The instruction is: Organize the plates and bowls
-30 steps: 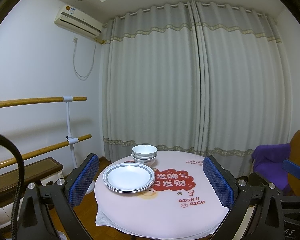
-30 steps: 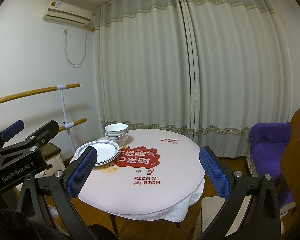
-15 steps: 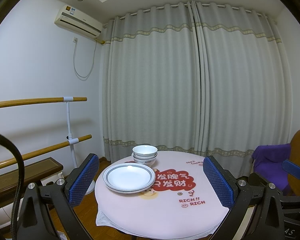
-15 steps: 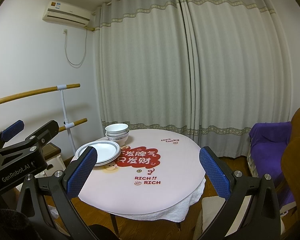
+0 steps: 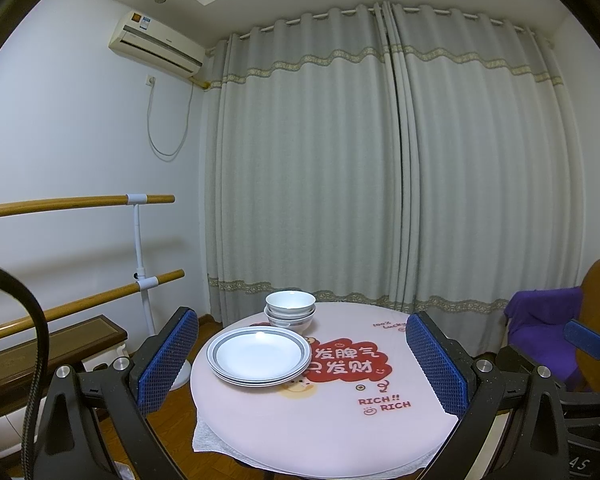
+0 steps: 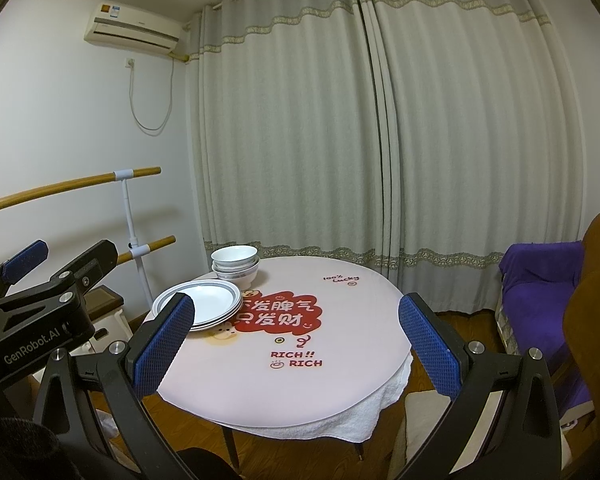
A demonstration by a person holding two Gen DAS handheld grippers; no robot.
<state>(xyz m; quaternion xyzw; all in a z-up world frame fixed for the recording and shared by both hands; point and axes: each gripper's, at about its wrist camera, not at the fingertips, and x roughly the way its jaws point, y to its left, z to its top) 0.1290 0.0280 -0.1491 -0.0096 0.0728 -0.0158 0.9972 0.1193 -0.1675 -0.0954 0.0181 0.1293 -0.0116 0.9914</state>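
Your left gripper [image 5: 302, 360] is spread wide with nothing between its blue pads [image 5: 168, 360], held short of the round table [image 5: 340, 432]; your right gripper [image 6: 296, 344] is just as wide and empty, and it too is clear of the tabletop; the stack of plates [image 5: 259, 355] sits near the tabletop's left edge, white with grey rims, nested one in another; the stack of bowls [image 5: 290, 312] stands just behind the plates, toward the far left edge by the curtain [image 5: 380, 160]; both stacks are upright and apart from either gripper; a red printed design [image 6: 278, 312] covers the middle of the tabletop, beside the plates; a purple cloth [image 6: 540, 272] drapes a chair to the right.
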